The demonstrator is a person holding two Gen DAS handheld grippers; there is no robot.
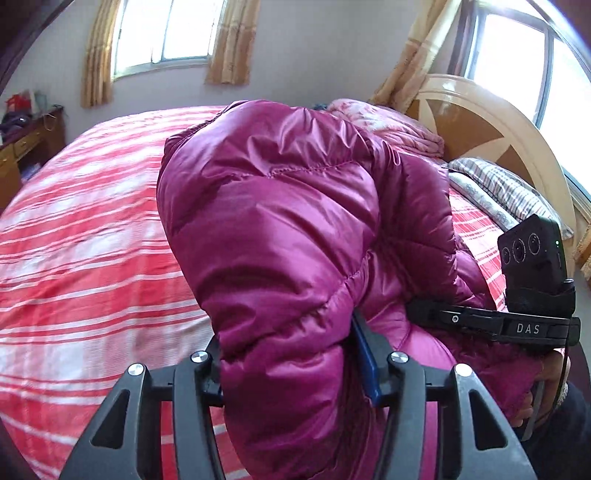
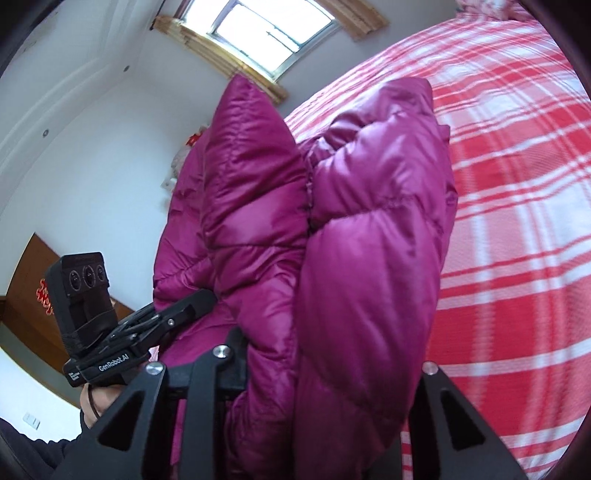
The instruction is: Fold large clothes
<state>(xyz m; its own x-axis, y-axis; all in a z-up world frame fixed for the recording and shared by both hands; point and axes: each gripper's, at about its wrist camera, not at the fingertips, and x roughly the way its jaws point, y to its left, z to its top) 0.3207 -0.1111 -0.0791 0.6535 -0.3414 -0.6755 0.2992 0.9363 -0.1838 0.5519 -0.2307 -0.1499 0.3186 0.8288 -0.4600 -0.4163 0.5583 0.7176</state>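
Note:
A shiny magenta puffer jacket [image 1: 280, 221] hangs bunched between both grippers above a bed. My left gripper [image 1: 291, 354] is shut on a thick fold of the jacket, its blue pad [image 1: 365, 354] pressed against the fabric. My right gripper [image 2: 325, 373] is shut on another thick fold of the same jacket [image 2: 332, 240]. Each gripper shows in the other's view: the right one [image 1: 491, 325] at the jacket's right edge, the left one [image 2: 147, 328] at its left edge. The fingertips are buried in the fabric.
A bed with a red-and-white plaid cover [image 1: 81, 236] lies under the jacket. A folded pink quilt [image 1: 388, 122], a striped pillow [image 1: 498, 188] and a wooden headboard [image 1: 480, 122] stand at the far right. A wooden desk [image 1: 26, 147] stands at the left. Curtained windows [image 1: 166, 33] are behind.

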